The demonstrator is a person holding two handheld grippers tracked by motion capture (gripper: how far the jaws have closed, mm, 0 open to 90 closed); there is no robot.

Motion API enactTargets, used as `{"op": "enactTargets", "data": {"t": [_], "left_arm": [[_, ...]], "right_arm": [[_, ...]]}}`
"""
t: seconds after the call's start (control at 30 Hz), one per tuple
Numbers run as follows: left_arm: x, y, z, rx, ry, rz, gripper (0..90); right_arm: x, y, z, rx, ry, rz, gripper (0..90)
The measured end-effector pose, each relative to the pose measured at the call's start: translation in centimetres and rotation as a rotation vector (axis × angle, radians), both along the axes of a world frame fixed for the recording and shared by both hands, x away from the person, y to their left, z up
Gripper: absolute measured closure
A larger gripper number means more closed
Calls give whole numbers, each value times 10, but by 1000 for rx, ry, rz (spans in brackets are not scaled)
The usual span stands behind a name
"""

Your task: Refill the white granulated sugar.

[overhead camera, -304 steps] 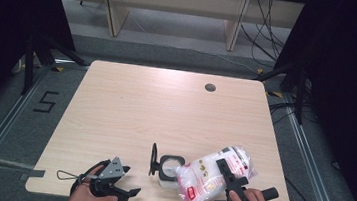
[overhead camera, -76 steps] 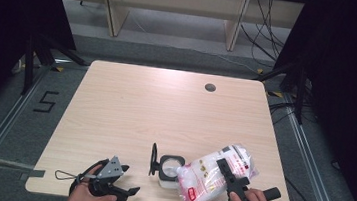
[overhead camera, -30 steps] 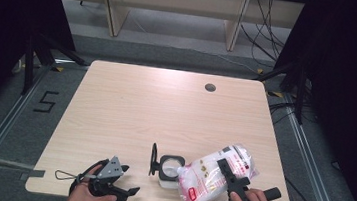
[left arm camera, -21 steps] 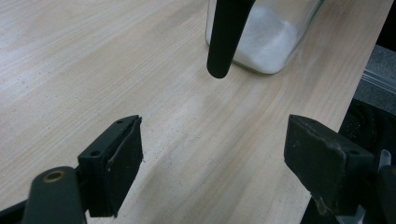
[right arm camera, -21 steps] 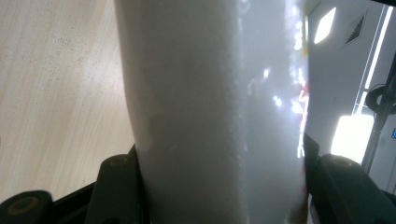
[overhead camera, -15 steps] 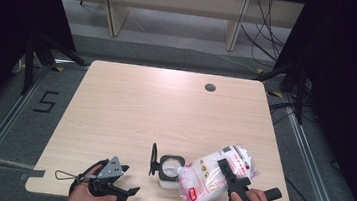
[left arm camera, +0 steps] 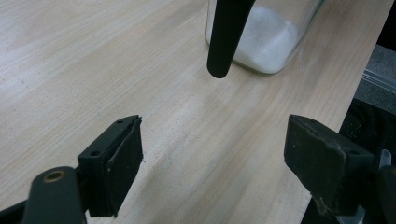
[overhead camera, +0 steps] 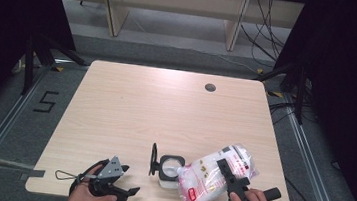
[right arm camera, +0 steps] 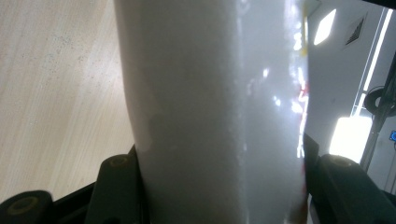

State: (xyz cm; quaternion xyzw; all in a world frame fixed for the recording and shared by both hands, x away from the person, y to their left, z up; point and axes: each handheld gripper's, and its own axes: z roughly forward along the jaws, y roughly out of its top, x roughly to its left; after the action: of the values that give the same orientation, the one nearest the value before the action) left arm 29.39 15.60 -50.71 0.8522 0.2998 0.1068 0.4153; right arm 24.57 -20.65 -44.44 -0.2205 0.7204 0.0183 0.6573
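A clear plastic bag of white grains (overhead camera: 211, 177) with red print is tipped toward a square glass jar (overhead camera: 169, 167) near the table's front edge. My right gripper (overhead camera: 231, 179) is shut on the bag, and in the right gripper view the bag (right arm camera: 210, 107) fills the space between the jaws. The jar (left arm camera: 266, 37) holds white grains at its bottom, and its black lid (overhead camera: 153, 159) stands hinged open at its left. My left gripper (overhead camera: 125, 180) rests open at the front left, jaws wide apart above bare wood, short of the jar.
The wooden table (overhead camera: 155, 113) has a round cable hole (overhead camera: 210, 88) at the back right. A black lid bar (left arm camera: 226, 37) hangs down in front of the jar in the left gripper view. Shelving and cables stand beyond the table.
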Motion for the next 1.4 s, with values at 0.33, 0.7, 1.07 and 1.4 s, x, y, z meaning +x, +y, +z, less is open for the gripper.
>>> {"op": "enactTargets", "data": {"t": [0.33,0.7,1.07,1.4], "left_arm": [[0,0,0,3,0,-6,191],[0,0,0,-1,-1,0,191],[0,0,0,-5,0,2,191],[0,0,0,-20,1,-2,191]], "right_arm": [[0,0,0,-9,-6,2,471],[0,0,-1,-1,2,4,472],[-1,-1,-1,-4,-5,-11,473],[0,-1,-2,-3,-4,-10,473]]}}
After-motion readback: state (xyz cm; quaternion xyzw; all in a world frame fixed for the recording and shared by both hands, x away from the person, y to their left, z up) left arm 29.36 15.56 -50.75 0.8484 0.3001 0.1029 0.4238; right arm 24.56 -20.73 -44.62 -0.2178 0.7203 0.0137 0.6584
